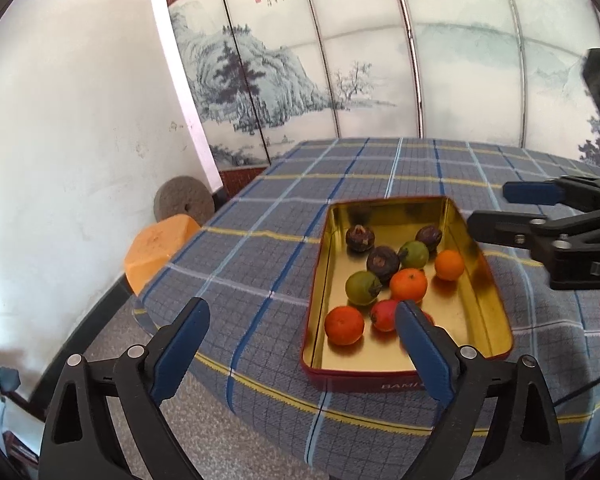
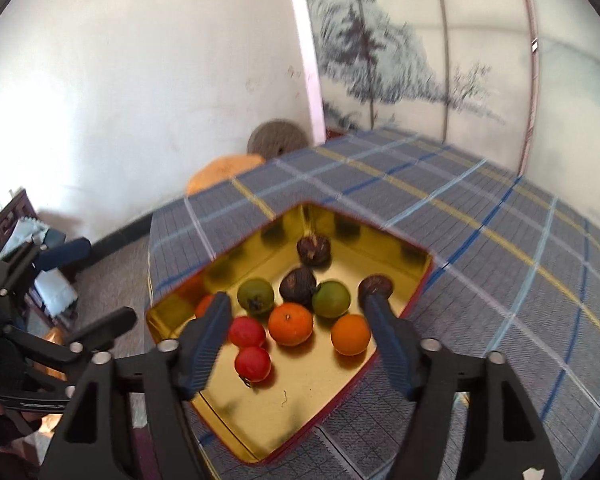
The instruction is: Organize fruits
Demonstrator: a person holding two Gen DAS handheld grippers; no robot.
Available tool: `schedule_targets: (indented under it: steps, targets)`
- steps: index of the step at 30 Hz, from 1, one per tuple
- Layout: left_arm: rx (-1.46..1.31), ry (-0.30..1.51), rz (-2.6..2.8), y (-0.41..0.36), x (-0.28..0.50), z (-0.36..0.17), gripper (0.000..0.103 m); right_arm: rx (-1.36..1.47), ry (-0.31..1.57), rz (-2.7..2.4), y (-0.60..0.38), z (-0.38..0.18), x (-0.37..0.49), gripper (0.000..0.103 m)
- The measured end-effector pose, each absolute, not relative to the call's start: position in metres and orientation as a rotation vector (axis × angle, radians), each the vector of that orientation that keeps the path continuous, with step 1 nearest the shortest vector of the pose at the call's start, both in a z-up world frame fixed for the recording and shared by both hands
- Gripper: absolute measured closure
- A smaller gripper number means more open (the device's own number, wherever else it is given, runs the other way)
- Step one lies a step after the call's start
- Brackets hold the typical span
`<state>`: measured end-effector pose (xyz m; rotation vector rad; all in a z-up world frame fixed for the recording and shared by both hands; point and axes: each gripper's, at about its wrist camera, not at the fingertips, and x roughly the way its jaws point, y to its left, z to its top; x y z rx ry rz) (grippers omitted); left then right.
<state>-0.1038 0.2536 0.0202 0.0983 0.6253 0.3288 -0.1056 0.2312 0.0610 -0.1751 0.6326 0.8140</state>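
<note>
A red tin with a gold inside sits on the plaid-covered table and holds several small fruits: oranges, green fruits, red fruits and dark brown ones. My left gripper is open and empty, above the tin's near left corner. My right gripper is open and empty, hovering over the fruits in the tin. It also shows in the left wrist view, open at the right.
The plaid tablecloth covers the table. An orange stool and a round stone disc stand by the white wall at the left. A painted folding screen stands behind the table.
</note>
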Motion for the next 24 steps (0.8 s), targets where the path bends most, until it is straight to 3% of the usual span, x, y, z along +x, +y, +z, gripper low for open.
schedule_targets:
  steps: [4, 7, 24]
  targets:
    - [0.115, 0.565, 0.306, 0.242, -0.114, 0.034, 0.002, -0.165, 0.532, 0.765, 0.214, 0.081, -0.13, 0.013]
    - [0.135, 0.506, 0.333, 0.234, -0.124, 0.044, 0.001, -0.153, 0.477, 0.752, 0.199, 0.095, -0.147, 0.009]
    - [0.077, 0.401, 0.255, 0.207, -0.163, 0.086, 0.0, -0.171, 0.364, 0.716, 0.157, 0.117, -0.213, 0.003]
